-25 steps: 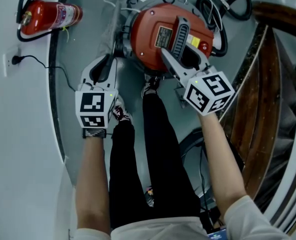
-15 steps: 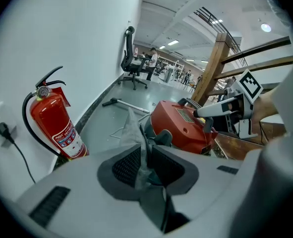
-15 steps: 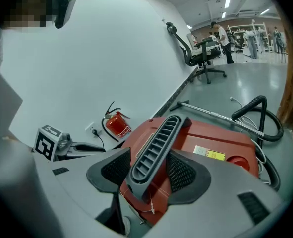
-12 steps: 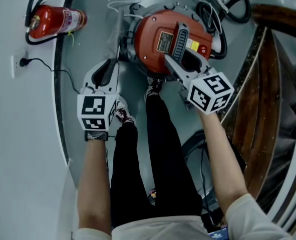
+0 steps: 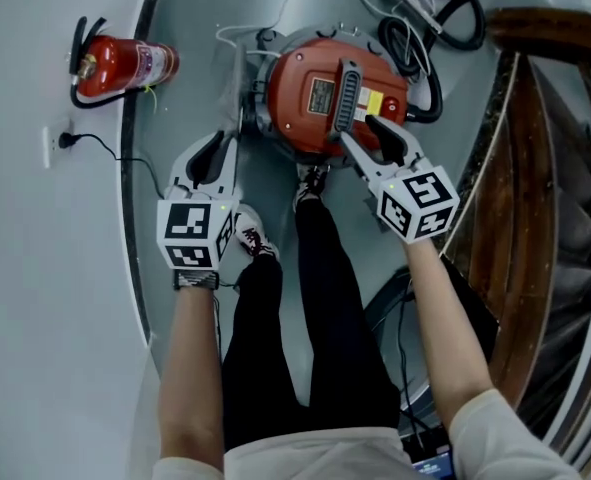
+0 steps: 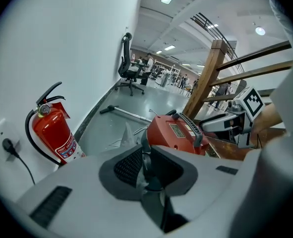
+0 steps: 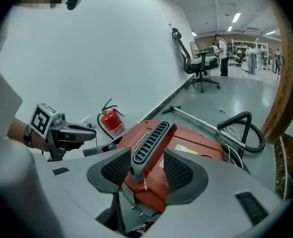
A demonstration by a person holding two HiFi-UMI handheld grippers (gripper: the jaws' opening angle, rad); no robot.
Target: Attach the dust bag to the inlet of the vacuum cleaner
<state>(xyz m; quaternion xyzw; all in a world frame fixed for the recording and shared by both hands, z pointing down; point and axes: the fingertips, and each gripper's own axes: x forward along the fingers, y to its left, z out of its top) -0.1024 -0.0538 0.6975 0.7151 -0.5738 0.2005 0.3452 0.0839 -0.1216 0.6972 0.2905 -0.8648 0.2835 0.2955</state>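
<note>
The red vacuum cleaner [image 5: 320, 88] stands on the grey floor ahead of the person's feet, with a grey ribbed handle [image 5: 348, 93] across its lid. My right gripper [image 5: 367, 136] is open at the handle's near end. In the right gripper view the handle [image 7: 148, 143] rises between the two pads [image 7: 117, 168] without touching them. My left gripper [image 5: 218, 148] hangs open beside the vacuum's left side, with nothing held; the vacuum [image 6: 173, 133] shows just beyond its jaws. A pale, thin, pointed sheet [image 6: 128, 134] lies by the vacuum's left edge. I see no clear dust bag or inlet.
A red fire extinguisher [image 5: 125, 65] lies by the white wall at left, near a socket and cord [image 5: 63, 140]. A black hose [image 5: 430, 13] coils behind the vacuum, and a metal wand [image 7: 205, 123] lies on the floor. A wooden railing [image 5: 535, 168] runs along the right.
My right gripper has drawn back along the handle, from over the lid to the handle's near end. The left gripper has hardly moved. The head view has shifted slightly.
</note>
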